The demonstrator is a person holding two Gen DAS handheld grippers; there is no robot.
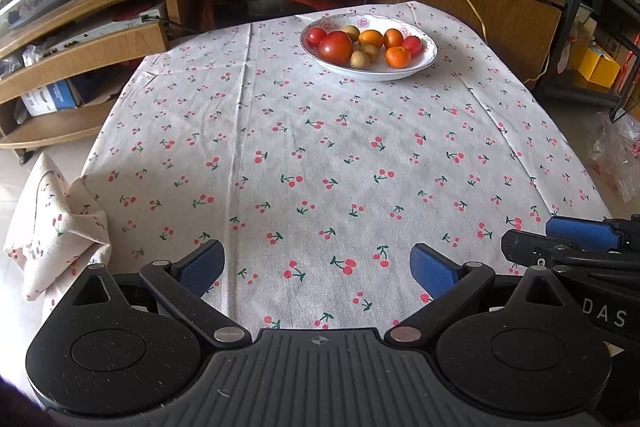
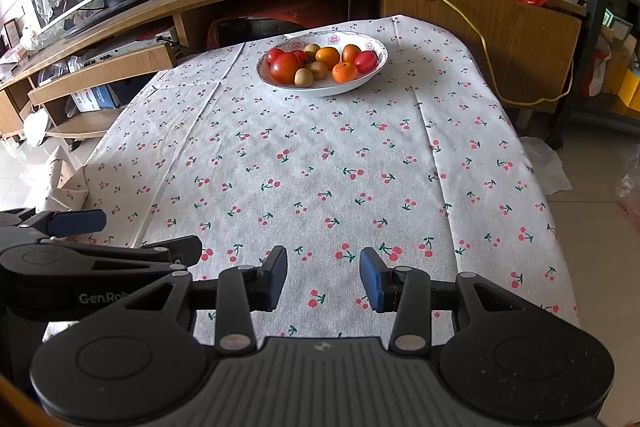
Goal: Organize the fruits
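All the small fruits (image 1: pixel 362 47) lie gathered in the white bowl (image 1: pixel 428 61) at the far end of the cloth-covered surface (image 1: pixel 320 155), none loose, while the left claw (image 1: pixel 316 269) and right claw (image 2: pixel 323 277) hover released and holding nothing, which fits either a finished tidy-up or a sorting yet ahead.

fruits (image 1: pixel 362 47) in plate (image 1: pixel 424 65), far table end

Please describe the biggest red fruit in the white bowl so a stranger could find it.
On the cherry-print tablecloth, a white bowl sits at the far end. The big tomato lies at its left front, much larger than the other fruits.
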